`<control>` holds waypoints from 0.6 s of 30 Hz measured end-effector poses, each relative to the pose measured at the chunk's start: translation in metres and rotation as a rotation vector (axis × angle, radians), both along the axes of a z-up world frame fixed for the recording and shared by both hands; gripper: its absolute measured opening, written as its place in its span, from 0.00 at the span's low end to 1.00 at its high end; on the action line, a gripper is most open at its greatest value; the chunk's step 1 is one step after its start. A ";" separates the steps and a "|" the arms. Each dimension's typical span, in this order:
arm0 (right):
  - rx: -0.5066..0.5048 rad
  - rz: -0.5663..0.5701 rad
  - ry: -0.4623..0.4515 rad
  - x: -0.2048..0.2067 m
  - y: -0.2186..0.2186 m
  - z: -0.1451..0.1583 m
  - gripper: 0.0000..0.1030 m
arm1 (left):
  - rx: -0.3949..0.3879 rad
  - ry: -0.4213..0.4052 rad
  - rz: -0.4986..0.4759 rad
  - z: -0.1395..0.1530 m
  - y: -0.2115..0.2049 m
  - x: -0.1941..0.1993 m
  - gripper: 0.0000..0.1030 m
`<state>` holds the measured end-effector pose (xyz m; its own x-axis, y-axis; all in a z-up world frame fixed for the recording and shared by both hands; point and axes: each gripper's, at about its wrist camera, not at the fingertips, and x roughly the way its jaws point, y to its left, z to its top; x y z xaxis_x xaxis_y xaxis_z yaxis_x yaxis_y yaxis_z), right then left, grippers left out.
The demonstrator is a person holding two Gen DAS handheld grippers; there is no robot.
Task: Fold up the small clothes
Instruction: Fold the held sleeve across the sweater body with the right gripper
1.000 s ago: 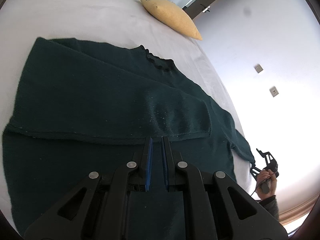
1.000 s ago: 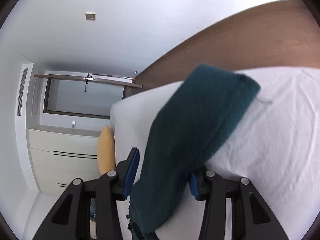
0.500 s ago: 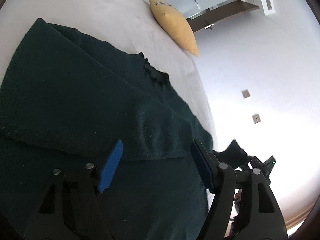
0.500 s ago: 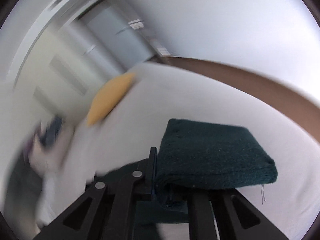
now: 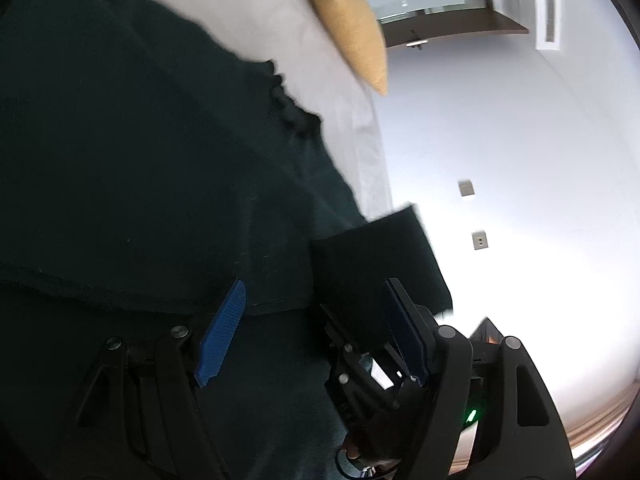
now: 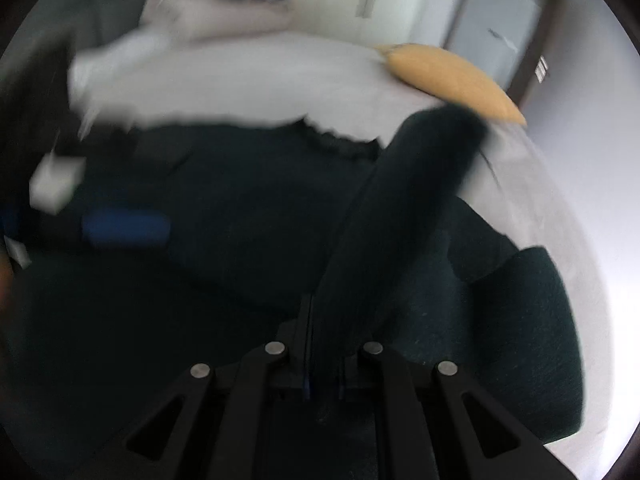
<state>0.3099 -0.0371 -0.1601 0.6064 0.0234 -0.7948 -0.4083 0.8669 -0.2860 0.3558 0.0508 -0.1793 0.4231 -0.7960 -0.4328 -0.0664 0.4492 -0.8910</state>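
Observation:
A dark green knitted sweater [image 5: 152, 168] lies spread on the white bed [image 5: 248, 16], its frilled neck [image 5: 292, 108] toward the pillow. My left gripper [image 5: 316, 320] hovers low over the sweater's front with its blue pads wide apart, gripping nothing. The right gripper [image 6: 322, 360] is shut on the sweater's sleeve [image 6: 404, 208], which stands up out of its jaws over the body of the sweater [image 6: 240, 220]. In the left wrist view that sleeve [image 5: 380, 256] and the right gripper [image 5: 360, 380] show just beyond my left fingers. A blue left pad [image 6: 124, 228] appears blurred in the right wrist view.
A yellow pillow [image 5: 348, 28] lies at the head of the bed [image 6: 256, 76], also seen from the right as the pillow [image 6: 452, 76]. A white wall with two switch plates [image 5: 466, 188] runs past the bed's right edge. A person's blurred body [image 6: 224, 4] stands beyond the bed.
The left gripper has opened and edged closer over the sweater. The right gripper has shut on the sleeve, rolled over and swung it across from the bed's edge onto the sweater.

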 end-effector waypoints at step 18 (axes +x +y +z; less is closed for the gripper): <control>-0.176 0.098 -0.065 -0.020 0.035 -0.006 0.10 | -0.148 0.060 -0.042 -0.021 -0.005 0.027 0.80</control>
